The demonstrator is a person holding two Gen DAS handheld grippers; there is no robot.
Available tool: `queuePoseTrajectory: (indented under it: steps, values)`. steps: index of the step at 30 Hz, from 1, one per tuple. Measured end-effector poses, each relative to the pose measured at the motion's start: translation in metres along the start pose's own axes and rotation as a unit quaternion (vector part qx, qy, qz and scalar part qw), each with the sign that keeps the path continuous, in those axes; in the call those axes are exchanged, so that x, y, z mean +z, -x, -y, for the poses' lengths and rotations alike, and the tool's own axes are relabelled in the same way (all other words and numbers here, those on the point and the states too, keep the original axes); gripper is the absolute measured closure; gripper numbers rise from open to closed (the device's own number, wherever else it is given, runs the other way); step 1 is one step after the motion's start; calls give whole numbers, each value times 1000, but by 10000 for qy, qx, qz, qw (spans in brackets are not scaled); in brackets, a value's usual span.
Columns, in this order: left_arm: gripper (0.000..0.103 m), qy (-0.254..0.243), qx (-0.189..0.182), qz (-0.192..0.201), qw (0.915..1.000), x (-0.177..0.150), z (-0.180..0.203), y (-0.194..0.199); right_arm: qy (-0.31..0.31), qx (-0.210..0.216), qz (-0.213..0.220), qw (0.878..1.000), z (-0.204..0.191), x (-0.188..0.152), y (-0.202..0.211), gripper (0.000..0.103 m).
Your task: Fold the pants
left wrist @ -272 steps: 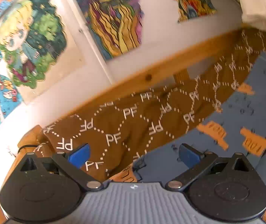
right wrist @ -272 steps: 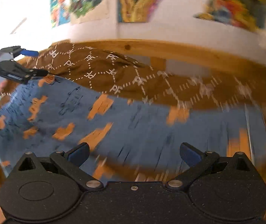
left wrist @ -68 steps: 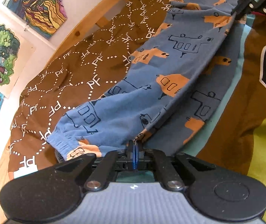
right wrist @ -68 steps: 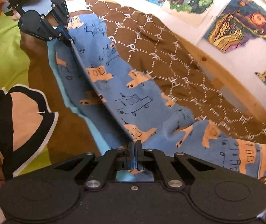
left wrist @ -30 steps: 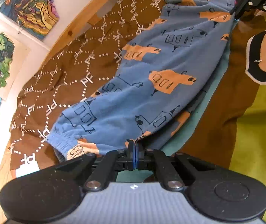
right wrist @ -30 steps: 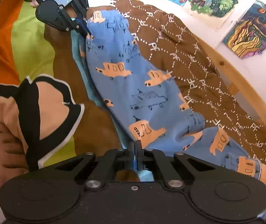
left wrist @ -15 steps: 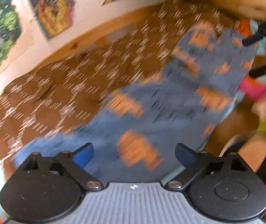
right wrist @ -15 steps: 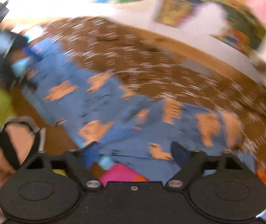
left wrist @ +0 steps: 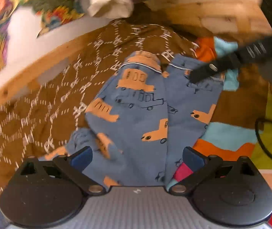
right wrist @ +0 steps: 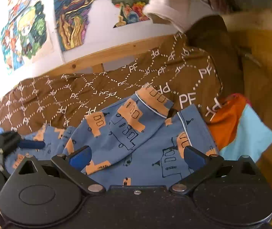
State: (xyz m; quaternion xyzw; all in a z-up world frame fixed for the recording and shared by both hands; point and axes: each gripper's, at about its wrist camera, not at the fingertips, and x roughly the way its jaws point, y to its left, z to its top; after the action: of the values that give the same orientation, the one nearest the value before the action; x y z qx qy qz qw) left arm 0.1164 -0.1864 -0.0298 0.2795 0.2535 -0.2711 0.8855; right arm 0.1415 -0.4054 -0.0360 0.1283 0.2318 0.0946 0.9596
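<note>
Blue pants [left wrist: 141,114] with orange vehicle prints lie on the bed, one leg laid over the other lengthwise. The waistband [right wrist: 153,103] is at the far end. My left gripper [left wrist: 137,157] is open and empty, low over the leg end of the pants. My right gripper [right wrist: 137,157] is open and empty over the waist end [right wrist: 132,133]. The right gripper shows at the right in the left wrist view [left wrist: 222,64]; a left gripper finger [right wrist: 31,144] shows at the left in the right wrist view.
A brown "PF" patterned blanket [right wrist: 78,95] lies behind the pants. A colourful striped cover [left wrist: 231,137] lies to the right. A wooden bed rail [right wrist: 116,51], a wall with posters [right wrist: 69,19] and a hanging white cloth [right wrist: 174,3] are behind.
Both grippers held the pants' edge shut, then let go and opened. Both have swung round toward the waist end; the pants now lie folded lengthwise.
</note>
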Motion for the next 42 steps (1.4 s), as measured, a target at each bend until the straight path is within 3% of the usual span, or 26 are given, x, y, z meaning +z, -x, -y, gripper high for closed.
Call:
queuePoseTrajectory:
  steps: [2, 7, 14, 17, 19, 22, 27, 32, 36, 41, 42]
  values:
    - [0, -251, 74, 11, 9997, 0, 10, -5, -193, 132, -29, 9997, 9, 2, -7, 1]
    - [2, -382, -161, 47, 9991, 5, 17, -13, -573, 425, -284, 9970, 24, 12, -26, 1]
    - [6, 262, -509, 106, 9983, 12, 0, -10, -739, 718, -491, 9935, 36, 40, -53, 2]
    - [20, 637, -637, -79, 9959, 14, -9, -18, -766, 593, -621, 9934, 37, 48, -66, 11]
    - [41, 900, -824, -216, 9923, 13, -15, -23, -725, 242, -726, 9944, 36, 50, -73, 22]
    - [63, 1111, -917, -492, 9883, 11, -19, -32, -601, -78, -784, 9951, 35, 50, -80, 38]
    - [64, 928, -897, -517, 9903, 9, -15, -31, -613, -172, -658, 9958, 39, 52, -85, 48]
    - [64, 827, -955, -582, 9903, 9, -13, -31, -611, -140, -695, 9956, 38, 56, -93, 49]
    - [80, 860, -980, -624, 9895, 9, -15, -33, -682, -202, -595, 9957, 37, 60, -99, 54]
    - [86, 824, -933, -628, 9902, 7, -15, -34, -809, -316, -579, 9945, 43, 65, -111, 61]
    - [88, 833, -922, -630, 9902, 7, -15, -34, -818, -333, -573, 9944, 44, 65, -112, 68]
